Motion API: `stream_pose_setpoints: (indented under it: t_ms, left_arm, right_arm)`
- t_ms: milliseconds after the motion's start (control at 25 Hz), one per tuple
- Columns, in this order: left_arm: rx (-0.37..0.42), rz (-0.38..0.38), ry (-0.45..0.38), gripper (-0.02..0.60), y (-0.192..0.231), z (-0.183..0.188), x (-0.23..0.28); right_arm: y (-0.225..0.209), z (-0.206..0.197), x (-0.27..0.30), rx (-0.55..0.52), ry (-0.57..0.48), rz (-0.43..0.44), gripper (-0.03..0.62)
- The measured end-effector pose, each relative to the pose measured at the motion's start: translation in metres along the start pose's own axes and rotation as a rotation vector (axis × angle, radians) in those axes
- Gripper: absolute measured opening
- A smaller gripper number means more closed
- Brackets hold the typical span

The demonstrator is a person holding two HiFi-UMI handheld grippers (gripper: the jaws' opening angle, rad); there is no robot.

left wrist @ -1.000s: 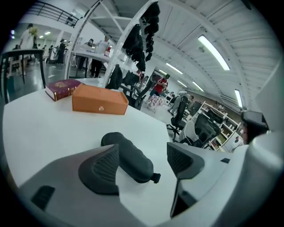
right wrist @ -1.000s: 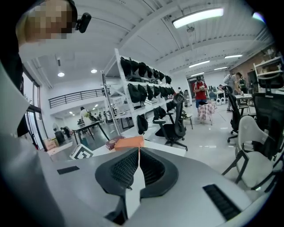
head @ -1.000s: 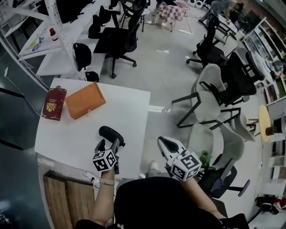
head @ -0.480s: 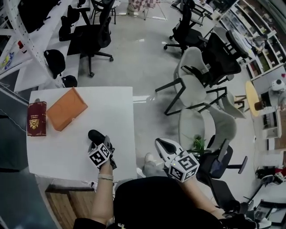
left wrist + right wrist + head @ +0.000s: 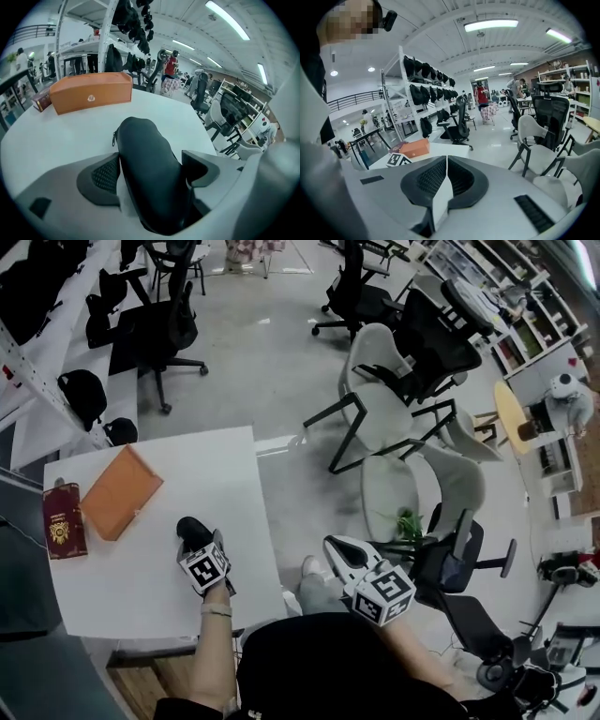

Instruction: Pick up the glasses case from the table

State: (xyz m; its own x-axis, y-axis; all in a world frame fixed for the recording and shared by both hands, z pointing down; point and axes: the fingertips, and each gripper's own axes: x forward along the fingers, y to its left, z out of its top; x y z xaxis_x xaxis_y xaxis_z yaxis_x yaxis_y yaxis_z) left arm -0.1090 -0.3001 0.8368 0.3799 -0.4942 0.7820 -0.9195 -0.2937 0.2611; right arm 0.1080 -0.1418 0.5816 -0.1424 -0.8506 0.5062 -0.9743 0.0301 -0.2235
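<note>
Since the earlier frame the left gripper (image 5: 199,547) has come down over the black glasses case (image 5: 190,529), and its jaws have just been opening; they now stand wide apart with the case between them, not clamped. The case lies on the white table (image 5: 225,474), near the orange box (image 5: 120,491), on the person's side of it. Beside the orange box lies a dark red box (image 5: 63,521) with a gold crest; its writing is unreadable. The right gripper (image 5: 339,547), well apart from the orange box, is closed and empty.

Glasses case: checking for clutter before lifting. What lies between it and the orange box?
Only bare table separates glasses case from orange box, per left gripper view.
</note>
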Motion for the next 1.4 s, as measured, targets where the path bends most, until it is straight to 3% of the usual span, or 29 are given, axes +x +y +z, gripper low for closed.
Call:
stream_pose_setpoints:
  t_ms: [240, 600, 960, 1400]
  left_arm:
    - [0.000, -0.001, 0.024, 0.396, -0.001, -0.001, 0.007]
    - [0.036, 0.036, 0.041, 0.384, -0.003, 0.008, -0.019]
    - [0.063, -0.010, -0.092, 0.383, -0.015, 0.049, -0.078]
    - [0.075, 0.017, -0.276, 0.383, -0.030, 0.090, -0.190]
  right_arm:
    - [-0.012, 0.004, -0.009, 0.020, -0.017, -0.020, 0.035]
    - [-0.023, 0.017, -0.013, 0.014, -0.032, 0.038, 0.035]
    - [-0.003, 0.042, 0.003, -0.009, -0.051, 0.173, 0.035]
    - [0.074, 0.080, 0.032, -0.110, -0.054, 0.458, 0.035]
